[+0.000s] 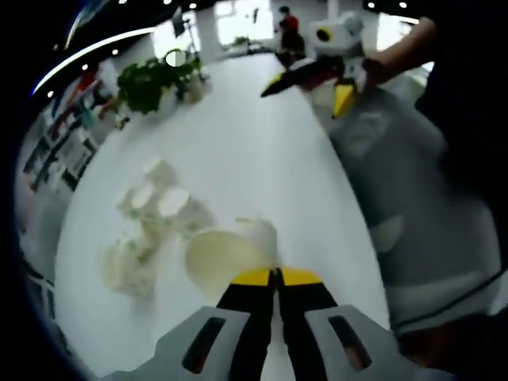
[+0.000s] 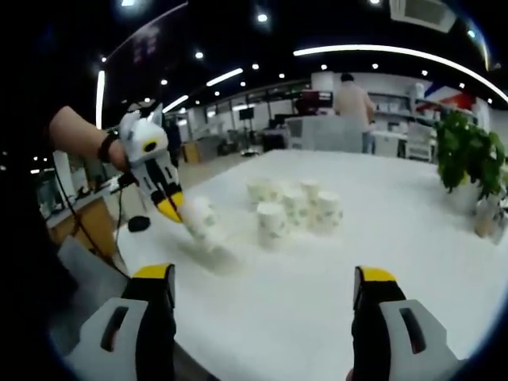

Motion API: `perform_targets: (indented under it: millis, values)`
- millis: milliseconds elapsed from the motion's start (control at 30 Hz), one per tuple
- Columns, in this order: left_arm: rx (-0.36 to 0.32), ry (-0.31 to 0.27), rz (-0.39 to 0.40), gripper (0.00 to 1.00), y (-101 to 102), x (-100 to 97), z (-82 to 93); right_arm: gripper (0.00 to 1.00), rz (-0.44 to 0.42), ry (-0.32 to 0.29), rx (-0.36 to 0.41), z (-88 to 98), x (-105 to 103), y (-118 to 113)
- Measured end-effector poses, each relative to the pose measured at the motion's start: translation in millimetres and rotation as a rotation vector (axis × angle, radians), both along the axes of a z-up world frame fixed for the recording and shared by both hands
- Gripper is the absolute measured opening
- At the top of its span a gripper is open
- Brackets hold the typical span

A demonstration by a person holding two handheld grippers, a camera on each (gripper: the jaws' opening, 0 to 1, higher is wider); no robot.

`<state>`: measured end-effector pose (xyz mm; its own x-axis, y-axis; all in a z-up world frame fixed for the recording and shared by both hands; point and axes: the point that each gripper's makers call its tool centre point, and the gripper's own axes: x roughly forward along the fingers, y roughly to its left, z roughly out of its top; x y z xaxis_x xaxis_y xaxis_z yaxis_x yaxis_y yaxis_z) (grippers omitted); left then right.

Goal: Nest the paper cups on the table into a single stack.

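Right now the left tool is pinching the rim of a paper cup, its yellow-tipped jaws pressed together on the cup's near edge, and the cup is tipping on its side with the open mouth facing the camera. From the right gripper view that same left tool is coming in from the left, held by a hand, with the held cup hanging just above the white worktop. The right tool is standing with its jaws spread wide, nothing between them, hovering over the near part of the worktop. A cluster of loose cups is sitting upright near the middle of the worktop, close together; the blur is making it hard to count them. In the left gripper view the cluster is lying to the left of the held cup. A green potted plant is standing at the far right of the worktop
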<state>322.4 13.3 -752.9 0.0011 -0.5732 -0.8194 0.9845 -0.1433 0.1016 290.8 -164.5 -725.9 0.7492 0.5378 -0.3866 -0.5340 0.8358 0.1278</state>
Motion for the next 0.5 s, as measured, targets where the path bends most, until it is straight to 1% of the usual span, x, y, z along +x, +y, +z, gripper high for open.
perform_targets:
  millis: [100,167,267,300,333,367,400,500]
  values:
    - [0.053,-0.037,-0.065,0.0,1.7,-4.7,1.9,0.91,0.002,-0.001,-0.001,0.9,-1.2,1.4]
    - [0.103,-0.071,-0.154,0.0,3.0,-11.1,3.0,0.91,0.003,-0.004,-0.001,0.8,-1.9,1.8]
    - [0.128,-0.08,-0.178,0.0,-0.4,-14.9,7.8,0.91,0.002,-0.004,0.001,2.0,-2.9,1.5]
    - [0.151,-0.085,-0.199,0.0,-0.4,-15.8,8.7,0.91,0.002,-0.005,-0.001,2.3,-3.3,1.2]
    - [0.193,-0.102,-0.224,0.0,1.3,-15.8,9.5,0.91,0.002,-0.005,-0.001,2.5,-3.7,1.0]
    - [0.216,-0.123,-0.251,0.0,1.8,-15.6,10.3,0.91,0.001,-0.005,0.002,3.1,-4.2,0.8]
    - [0.228,-0.148,-0.298,0.0,-0.4,-17.6,11.4,0.91,0.001,-0.006,0.002,3.3,-4.5,0.5]
    - [0.269,-0.174,-0.363,0.0,-0.8,-21.7,10.2,0.9,0.0,-0.002,0.004,2.6,-5.9,-0.6]
